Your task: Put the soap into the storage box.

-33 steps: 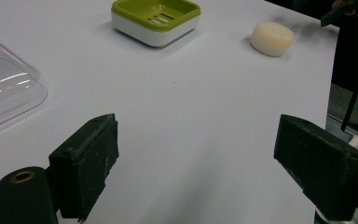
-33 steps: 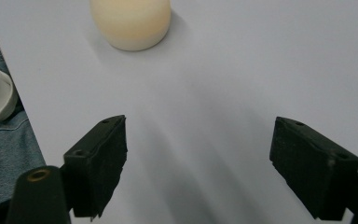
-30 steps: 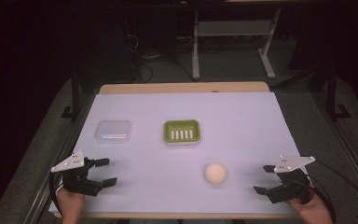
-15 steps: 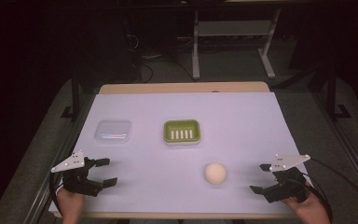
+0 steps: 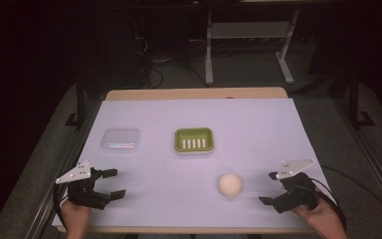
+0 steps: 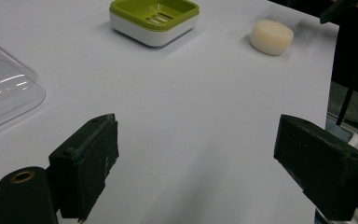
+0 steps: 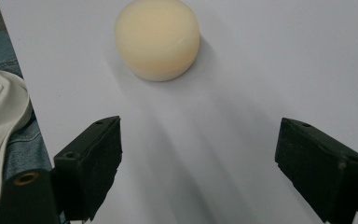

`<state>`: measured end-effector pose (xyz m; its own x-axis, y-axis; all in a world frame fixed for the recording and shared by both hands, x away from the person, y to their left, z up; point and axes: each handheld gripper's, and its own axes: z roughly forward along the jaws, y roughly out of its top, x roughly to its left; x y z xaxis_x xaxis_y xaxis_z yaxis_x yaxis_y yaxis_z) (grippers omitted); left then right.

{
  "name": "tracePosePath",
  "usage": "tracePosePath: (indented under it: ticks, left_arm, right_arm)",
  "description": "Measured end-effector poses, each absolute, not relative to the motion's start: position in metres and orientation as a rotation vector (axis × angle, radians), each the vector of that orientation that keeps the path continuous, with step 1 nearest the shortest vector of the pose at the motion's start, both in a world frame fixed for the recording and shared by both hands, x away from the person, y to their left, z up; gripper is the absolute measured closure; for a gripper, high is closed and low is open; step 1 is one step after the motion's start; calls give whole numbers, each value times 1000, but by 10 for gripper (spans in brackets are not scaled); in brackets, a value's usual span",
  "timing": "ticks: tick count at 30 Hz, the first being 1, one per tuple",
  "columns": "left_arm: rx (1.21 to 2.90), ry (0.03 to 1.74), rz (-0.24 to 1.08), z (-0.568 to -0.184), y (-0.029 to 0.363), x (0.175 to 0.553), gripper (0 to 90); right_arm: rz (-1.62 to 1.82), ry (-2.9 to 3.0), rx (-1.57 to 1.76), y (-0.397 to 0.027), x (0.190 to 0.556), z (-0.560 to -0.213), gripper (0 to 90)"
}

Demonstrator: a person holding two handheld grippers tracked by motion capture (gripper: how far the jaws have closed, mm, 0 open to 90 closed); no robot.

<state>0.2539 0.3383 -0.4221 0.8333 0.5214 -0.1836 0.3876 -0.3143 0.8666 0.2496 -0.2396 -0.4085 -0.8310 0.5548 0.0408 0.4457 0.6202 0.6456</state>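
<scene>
Left gripper: held in the person's left hand at the near left corner of the white-covered table; its two black jaws stand wide apart, released, with nothing between them.
Clear lid: a clear rectangular plastic lid with rounded corners lies flat on the table, beyond the left gripper and left of the dish.
Green dish: a lime-green rectangular soap dish with a white base and slotted floor sits near the table's middle, apart from the lid; in the left gripper view it lies far ahead.
Soap: a cream-coloured round bar of soap rests on the table nearer the person than the dish, between the two grippers, closer to the right one.
Right gripper: held in the person's right hand at the near right; jaws spread wide, gripping nothing, pointing toward the soap, which lies just ahead of them, untouched.
</scene>
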Motion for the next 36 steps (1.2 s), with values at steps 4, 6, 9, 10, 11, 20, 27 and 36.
tracePosePath:
  ticks: [4, 6, 9, 10, 11, 20, 27, 36]
  left_arm:
    - [1942, 675, 157, -422, 339, 254, 131]
    - [1937, 679, 159, -422, 340, 254, 131]
    - [1936, 680, 159, -422, 340, 253, 131]
    - [1936, 678, 162, -421, 340, 253, 131]
    - [1936, 678, 162, -421, 340, 253, 131]
    - [1935, 684, 161, -421, 340, 253, 131]
    - [1935, 682, 163, -421, 341, 253, 131]
    - [1934, 680, 168, -421, 341, 253, 131]
  right_arm:
    - [987, 2691, 821, -234, 254, -403, 139]
    - [1000, 2696, 799, -232, 259, -400, 140]
    - [1007, 2696, 808, -231, 262, -398, 140]
    - [1008, 2699, 794, -229, 265, -396, 140]
    - [1008, 2699, 794, -229, 265, -396, 140]
    - [996, 2724, 748, -213, 277, -392, 144]
    - [981, 2749, 720, -202, 283, -392, 144]
    - [976, 2773, 690, -188, 289, -393, 144]
